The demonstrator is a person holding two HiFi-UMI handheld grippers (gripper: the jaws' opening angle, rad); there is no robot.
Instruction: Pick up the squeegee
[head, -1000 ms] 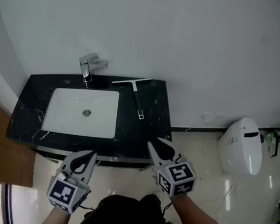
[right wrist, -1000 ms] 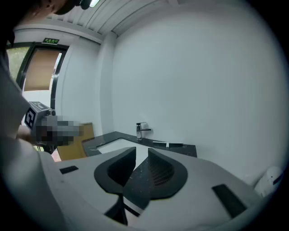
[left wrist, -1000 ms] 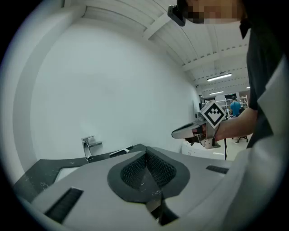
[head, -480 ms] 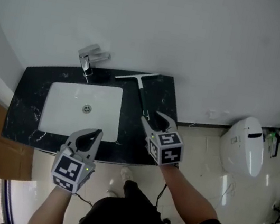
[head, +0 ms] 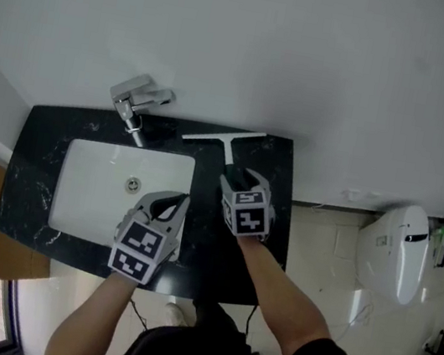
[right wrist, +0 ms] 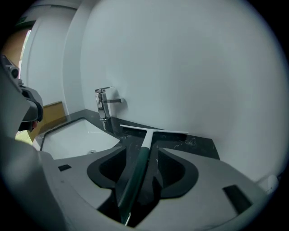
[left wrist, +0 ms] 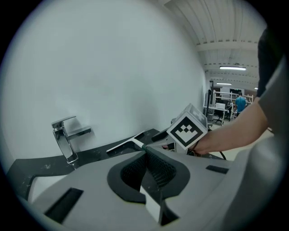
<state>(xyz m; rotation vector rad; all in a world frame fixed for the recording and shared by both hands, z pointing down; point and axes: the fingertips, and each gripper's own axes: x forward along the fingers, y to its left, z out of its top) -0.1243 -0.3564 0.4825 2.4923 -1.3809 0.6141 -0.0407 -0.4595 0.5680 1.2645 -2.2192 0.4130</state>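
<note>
Grasp stage: right of the white rectangular basin (head: pixel 93 184), the right tongs (head: pixel 241 178), just opened wide, straddle the green-handled, white-bladed squeegee (right wrist: pixel 137 169) lying on the black marble tabletop (head: pixel 281 191), so next they must pinch its handle; the left tongs (left wrist: pixel 145 153) are pressed together.

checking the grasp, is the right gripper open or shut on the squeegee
Open: on the right gripper the jaws have just been opening and stand apart, the squeegee handle lying between them, not yet gripped.

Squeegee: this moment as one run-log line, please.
right hand-held gripper: jaws just opening, squeegee handle between, ungripped | left hand-held gripper: shut
</note>
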